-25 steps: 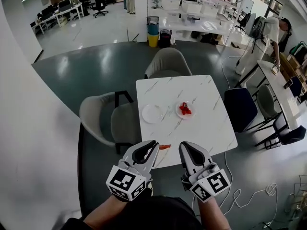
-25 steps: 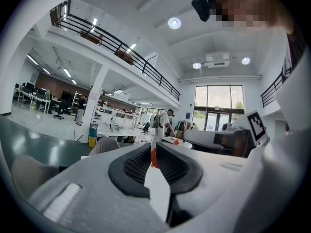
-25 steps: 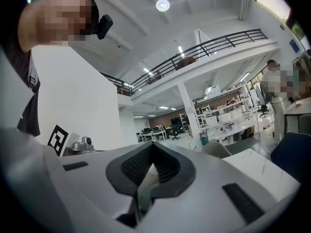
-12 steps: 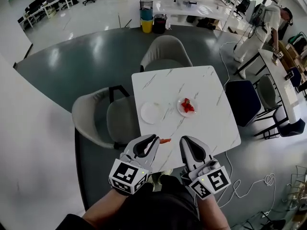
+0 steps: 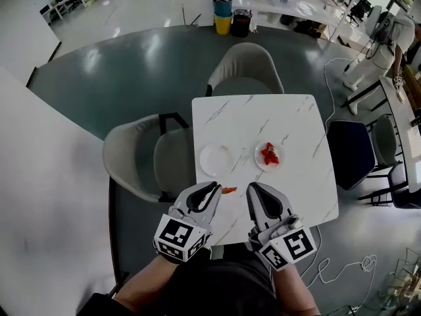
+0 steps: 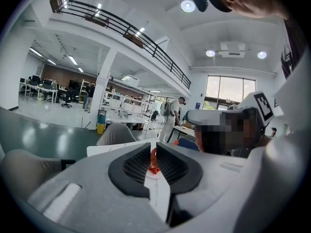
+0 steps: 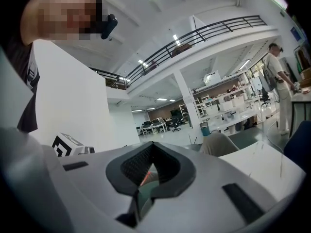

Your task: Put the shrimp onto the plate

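Observation:
An orange-red shrimp (image 5: 229, 190) sticks out sideways from the tip of my left gripper (image 5: 214, 187), which is shut on it just above the near part of the white marble table (image 5: 296, 120). In the left gripper view the shrimp (image 6: 153, 160) shows as a red sliver pinched between the dark pads. An empty white plate (image 5: 216, 158) lies just beyond it. A second plate (image 5: 259, 163) to the right holds red shrimp (image 5: 269, 154). My right gripper (image 5: 252, 188) hovers beside the left one, shut with nothing in it.
A grey chair (image 5: 141, 157) stands at the table's left side and another (image 5: 245, 71) at its far side. A dark blue chair (image 5: 352, 153) is on the right. A white cable (image 5: 348, 268) lies on the floor near my right side.
Both grippers have moved forward over the table. The shrimp has travelled with the left gripper and is now closer to the empty plate.

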